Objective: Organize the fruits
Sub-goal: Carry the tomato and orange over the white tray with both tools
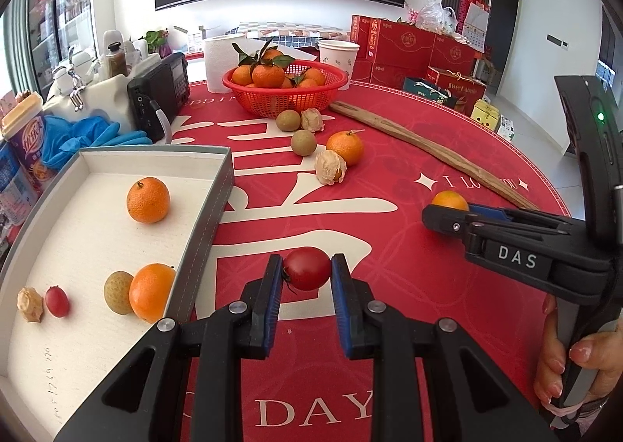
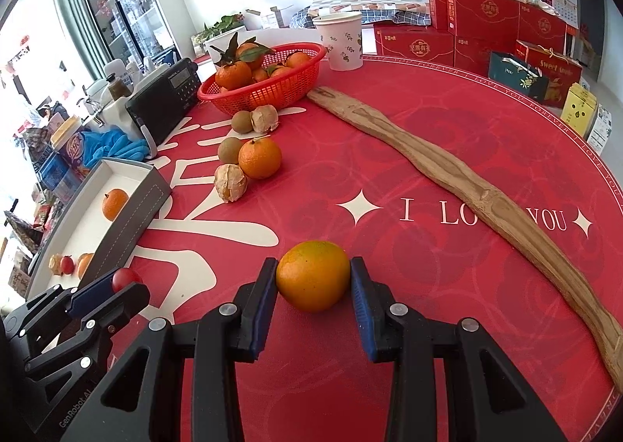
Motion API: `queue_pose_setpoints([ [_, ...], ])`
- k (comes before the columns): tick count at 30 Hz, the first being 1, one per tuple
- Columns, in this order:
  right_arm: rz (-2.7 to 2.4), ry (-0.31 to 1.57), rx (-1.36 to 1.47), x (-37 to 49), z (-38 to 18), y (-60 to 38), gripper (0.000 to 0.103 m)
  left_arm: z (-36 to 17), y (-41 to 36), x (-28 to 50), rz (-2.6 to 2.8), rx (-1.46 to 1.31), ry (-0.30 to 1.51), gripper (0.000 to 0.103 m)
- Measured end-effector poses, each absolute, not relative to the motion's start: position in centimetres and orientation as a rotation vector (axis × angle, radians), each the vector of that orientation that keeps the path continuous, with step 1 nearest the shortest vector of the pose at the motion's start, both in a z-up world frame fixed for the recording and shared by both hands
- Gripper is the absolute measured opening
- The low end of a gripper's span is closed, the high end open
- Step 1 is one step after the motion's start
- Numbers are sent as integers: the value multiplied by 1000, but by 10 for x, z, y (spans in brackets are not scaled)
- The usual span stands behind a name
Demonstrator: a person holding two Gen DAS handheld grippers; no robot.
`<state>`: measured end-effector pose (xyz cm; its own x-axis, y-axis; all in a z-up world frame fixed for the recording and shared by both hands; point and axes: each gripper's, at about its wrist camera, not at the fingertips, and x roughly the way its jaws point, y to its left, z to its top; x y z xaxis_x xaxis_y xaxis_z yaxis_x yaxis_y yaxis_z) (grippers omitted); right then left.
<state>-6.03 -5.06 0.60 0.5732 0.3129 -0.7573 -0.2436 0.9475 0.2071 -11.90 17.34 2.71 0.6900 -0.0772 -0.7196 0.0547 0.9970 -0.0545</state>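
Observation:
My left gripper is shut on a small red tomato, just right of the grey box. Inside the box lie two oranges, a longan, a red tomato and a husked fruit. My right gripper is shut on an orange over the red tablecloth; it also shows in the left wrist view. Loose on the cloth sit an orange, longans and husked fruits. A red basket of tangerines stands behind them.
A long wooden stick lies diagonally across the right side of the cloth. A black radio, blue gloves, a paper cup and a paper roll stand at the back. A person's hand holds the right gripper.

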Motion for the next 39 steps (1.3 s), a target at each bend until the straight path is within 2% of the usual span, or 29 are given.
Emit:
queue_pose_setpoints([
  [23, 490, 853, 94, -68, 24, 13, 38, 69, 262, -157, 95, -132, 641, 27],
  [39, 735, 823, -28, -86, 42, 138, 38, 36, 358, -165, 338, -277, 759, 27],
])
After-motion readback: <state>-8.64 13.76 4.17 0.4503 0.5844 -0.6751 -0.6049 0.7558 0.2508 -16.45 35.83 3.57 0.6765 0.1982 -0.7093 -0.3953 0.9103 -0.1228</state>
